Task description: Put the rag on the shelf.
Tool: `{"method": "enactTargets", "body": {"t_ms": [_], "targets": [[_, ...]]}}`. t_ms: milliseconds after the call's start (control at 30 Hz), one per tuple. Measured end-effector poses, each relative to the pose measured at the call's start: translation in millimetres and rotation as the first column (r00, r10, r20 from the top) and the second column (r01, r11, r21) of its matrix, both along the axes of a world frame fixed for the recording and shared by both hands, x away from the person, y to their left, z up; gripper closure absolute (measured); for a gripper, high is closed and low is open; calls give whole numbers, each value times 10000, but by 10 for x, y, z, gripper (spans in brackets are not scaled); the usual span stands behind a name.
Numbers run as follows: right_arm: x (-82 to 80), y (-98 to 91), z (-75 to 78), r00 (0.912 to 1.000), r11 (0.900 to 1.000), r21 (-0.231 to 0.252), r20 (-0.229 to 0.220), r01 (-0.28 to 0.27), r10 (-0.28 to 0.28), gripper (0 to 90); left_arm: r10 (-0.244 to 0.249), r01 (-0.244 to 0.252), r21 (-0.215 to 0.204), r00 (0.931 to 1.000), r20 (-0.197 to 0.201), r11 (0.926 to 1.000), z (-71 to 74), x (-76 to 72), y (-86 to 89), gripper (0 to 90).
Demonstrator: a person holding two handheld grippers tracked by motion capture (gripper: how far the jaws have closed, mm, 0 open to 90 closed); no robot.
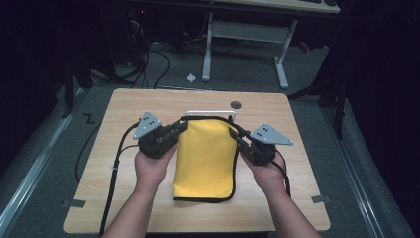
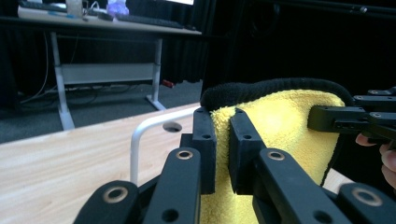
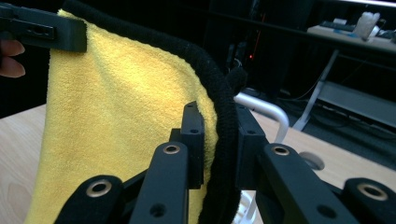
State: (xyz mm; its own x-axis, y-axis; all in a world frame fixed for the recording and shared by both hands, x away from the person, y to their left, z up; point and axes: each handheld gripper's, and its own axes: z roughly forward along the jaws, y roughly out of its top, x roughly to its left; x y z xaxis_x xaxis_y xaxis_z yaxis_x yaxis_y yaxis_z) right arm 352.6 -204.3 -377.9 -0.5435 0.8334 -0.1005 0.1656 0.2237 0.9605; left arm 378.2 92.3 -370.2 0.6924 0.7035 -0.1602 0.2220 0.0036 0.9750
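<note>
**Towel gripped at both top corners, rack not yet reached**

Hands come first, at the near edge of the wooden table (image 1: 99, 198), each one holding a gripper. Between them hangs a yellow towel (image 1: 205, 158) with black edging. Its lower end lies on the tabletop nearest the person, and its upper end is lifted off the wood.

The left gripper (image 1: 179, 126) is clamped on the towel's upper left corner; in the left gripper view the jaws press the yellow cloth (image 2: 280, 126) flat between them, just under the black hem. The right gripper (image 1: 234, 134) is clamped on the upper right corner; in the right gripper view the thick black hem (image 3: 219, 140) runs down between its jaws, which sit a little wider because of that bulk.

Just beyond the raised top edge stands a small white rack (image 1: 210, 113), a bent bar fixed upright on the table. Behind it is a round hole (image 1: 236, 104) in the tabletop, and farther off a white desk frame (image 1: 247, 39) on the dark floor.

By my reading, the picking-up is done: both corners are secured and the top edge is stretched level. What remains is to carry the towel up and forward, drape it over the rack's bar, and let go. The lower end has not left the table.
</note>
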Motion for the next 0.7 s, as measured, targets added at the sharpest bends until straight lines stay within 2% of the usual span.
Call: {"method": "enactTargets", "body": {"t_ms": [67, 467, 600, 700], "targets": [[-1, -3, 62, 9999, 10000, 32, 140, 2, -3, 784, -22, 21, 7, 9997, 246, 10000, 66, -22, 1, 829], [10, -20, 366, 9959, 9997, 239, 898, 86, -107, 784, -61, 56, 50, 9946, 1040, 10000, 398, 10, -19, 829], [30, -24, 436, 9947, 9996, 259, 1014, 133, -158, 784, -25, 17, 75, 9938, 1116, 10000, 444, 51, -18, 829], [41, -27, 469, 9942, 9997, 205, 1064, 147, -168, 783, -97, 107, -103, 9951, 980, 9999, 448, 88, -16, 829]]}}
